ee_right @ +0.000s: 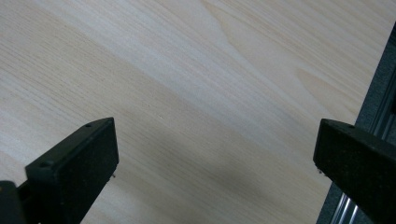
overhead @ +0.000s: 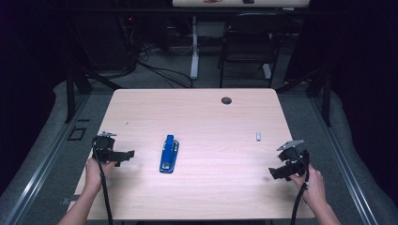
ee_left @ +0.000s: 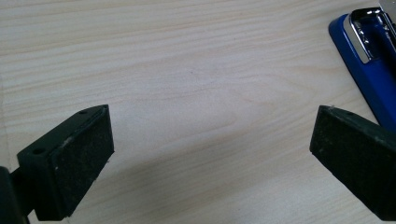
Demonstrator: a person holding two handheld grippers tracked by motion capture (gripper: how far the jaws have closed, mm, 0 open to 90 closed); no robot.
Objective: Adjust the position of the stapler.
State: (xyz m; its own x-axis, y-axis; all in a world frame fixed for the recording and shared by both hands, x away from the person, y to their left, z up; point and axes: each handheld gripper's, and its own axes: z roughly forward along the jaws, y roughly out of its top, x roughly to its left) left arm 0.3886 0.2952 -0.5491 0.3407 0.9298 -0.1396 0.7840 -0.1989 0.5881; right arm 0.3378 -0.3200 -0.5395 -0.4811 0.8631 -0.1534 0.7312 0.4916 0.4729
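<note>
While a blue stapler lies flat left of centre in the frame on the pale wooden table, the left gripper at lower left and the right gripper at lower right hover with jaws wide apart, empty.

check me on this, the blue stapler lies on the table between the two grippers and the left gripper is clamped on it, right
Not quite: the left gripper is open with nothing between its jaws, as the left gripper view shows. The blue stapler does lie on the table between the two grippers.
</note>
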